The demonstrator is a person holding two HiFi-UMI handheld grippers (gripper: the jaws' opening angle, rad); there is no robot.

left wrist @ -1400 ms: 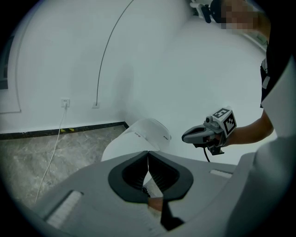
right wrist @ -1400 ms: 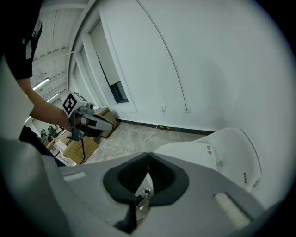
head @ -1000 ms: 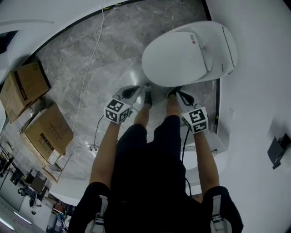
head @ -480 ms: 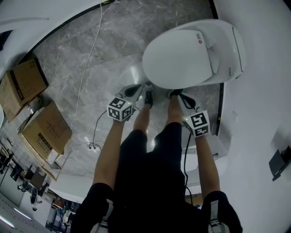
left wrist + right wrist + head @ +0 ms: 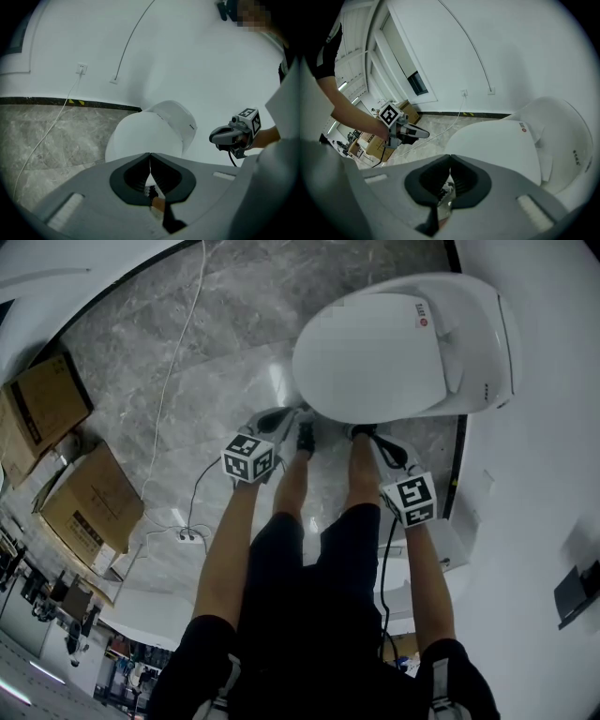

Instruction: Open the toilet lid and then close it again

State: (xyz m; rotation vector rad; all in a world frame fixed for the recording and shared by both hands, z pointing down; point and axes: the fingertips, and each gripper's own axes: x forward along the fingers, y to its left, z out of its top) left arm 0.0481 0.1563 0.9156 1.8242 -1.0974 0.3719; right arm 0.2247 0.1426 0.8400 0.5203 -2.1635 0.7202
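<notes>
The white toilet (image 5: pixel 469 381) stands against the wall with its lid (image 5: pixel 375 357) down. I stand in front of it, my shoes near its front edge. My left gripper (image 5: pixel 292 413) hangs low by the lid's front left, jaws shut and empty. My right gripper (image 5: pixel 371 436) hangs by the lid's front right, shut with nothing in it. Neither touches the lid. In the left gripper view the shut jaws (image 5: pixel 150 155) point at the lid (image 5: pixel 143 136), with the right gripper (image 5: pixel 213 137) beside it. In the right gripper view the shut jaws (image 5: pixel 450 157) face the lid (image 5: pixel 497 145) and the left gripper (image 5: pixel 426 134).
Two cardboard boxes (image 5: pixel 42 409) (image 5: pixel 89 502) sit on the grey marble floor at the left. A white cable (image 5: pixel 173 362) runs across the floor from a wall socket (image 5: pixel 82 69). The white wall (image 5: pixel 553 427) is close behind and right of the toilet.
Both grippers have sunk lower in front of the toilet, staying shut. The lid has stayed down.
</notes>
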